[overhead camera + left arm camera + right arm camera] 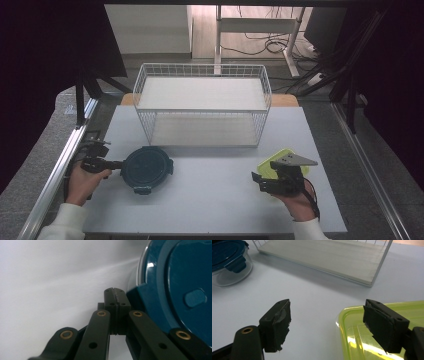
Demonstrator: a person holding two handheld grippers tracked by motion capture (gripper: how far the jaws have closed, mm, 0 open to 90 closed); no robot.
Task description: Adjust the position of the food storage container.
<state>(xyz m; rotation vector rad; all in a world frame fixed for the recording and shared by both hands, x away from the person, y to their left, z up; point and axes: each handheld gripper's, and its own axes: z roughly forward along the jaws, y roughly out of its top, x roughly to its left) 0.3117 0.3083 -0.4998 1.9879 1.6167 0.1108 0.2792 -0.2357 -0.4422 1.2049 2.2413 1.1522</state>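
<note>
A round clear container with a dark blue clip lid (146,167) sits on the table's left side, also seen as the blue lid (180,290) and far off as the blue-lidded bowl (227,257). My left gripper (118,164) is shut, its tips (114,291) pressed together with nothing between them, right beside the lid's left clip. A yellow-green lidded box (280,161) lies at the right. My right gripper (264,171) stands open over its near-left corner; one finger (384,325) hangs above the box (357,340), the other (275,325) above bare table.
A white wire rack (202,102) with two flat shelves stands at the table's back middle; its lower shelf (324,255) lies ahead of my right gripper. The pale table top (210,200) stretches between the two containers. Metal rails run along both table sides.
</note>
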